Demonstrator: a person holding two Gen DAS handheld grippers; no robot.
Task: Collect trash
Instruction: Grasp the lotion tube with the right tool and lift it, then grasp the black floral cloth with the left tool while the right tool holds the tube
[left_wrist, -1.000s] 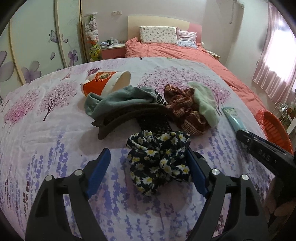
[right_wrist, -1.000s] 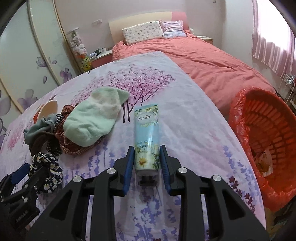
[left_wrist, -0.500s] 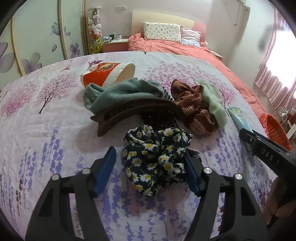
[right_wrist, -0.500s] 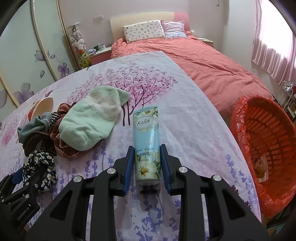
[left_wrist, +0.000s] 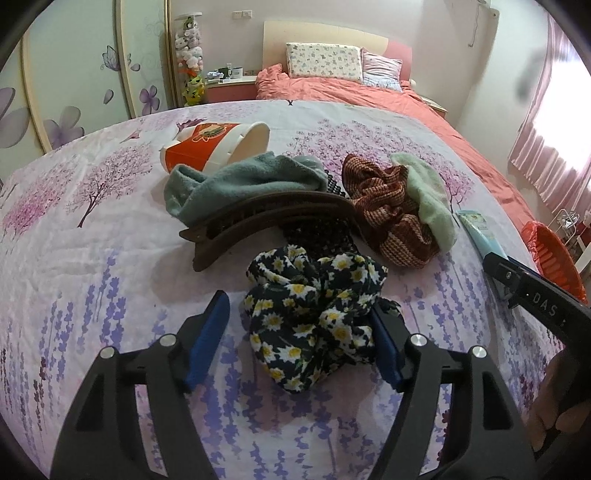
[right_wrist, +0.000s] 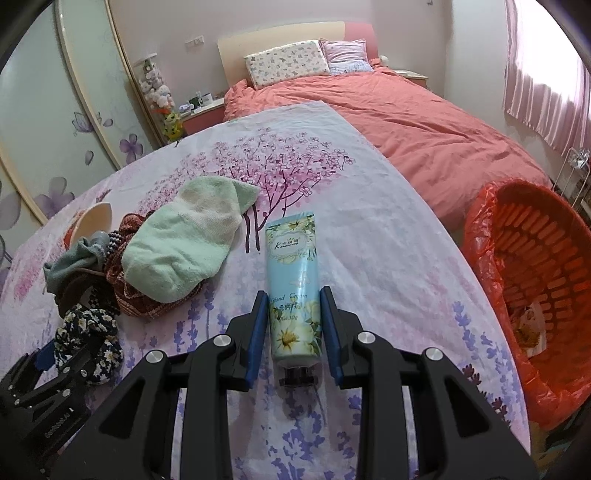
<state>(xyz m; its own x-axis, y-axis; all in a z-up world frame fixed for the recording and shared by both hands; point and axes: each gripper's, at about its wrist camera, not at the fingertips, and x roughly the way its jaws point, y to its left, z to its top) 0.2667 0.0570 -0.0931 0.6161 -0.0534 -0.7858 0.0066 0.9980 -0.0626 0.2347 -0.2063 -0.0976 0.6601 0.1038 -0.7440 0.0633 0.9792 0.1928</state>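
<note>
Floral-sheeted surface (right_wrist: 388, 258): right tongs (right_wrist: 294, 321) clamp a hand cream tube (right_wrist: 293, 280); left tongs (left_wrist: 295, 339), just reopening slightly, loosely straddle a daisy scrunchie (left_wrist: 314, 310).

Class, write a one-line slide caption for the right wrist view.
Right gripper shut on a hand cream tube on the floral sheet, orange basket alongside.

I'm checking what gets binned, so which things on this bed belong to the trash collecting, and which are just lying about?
Likely part of the job:
hand cream tube
tipped paper cup
orange basket
possibly the daisy scrunchie

Probably just lying about:
pale green sock
teal sock
brown hair claw
brown striped scrunchie
</note>
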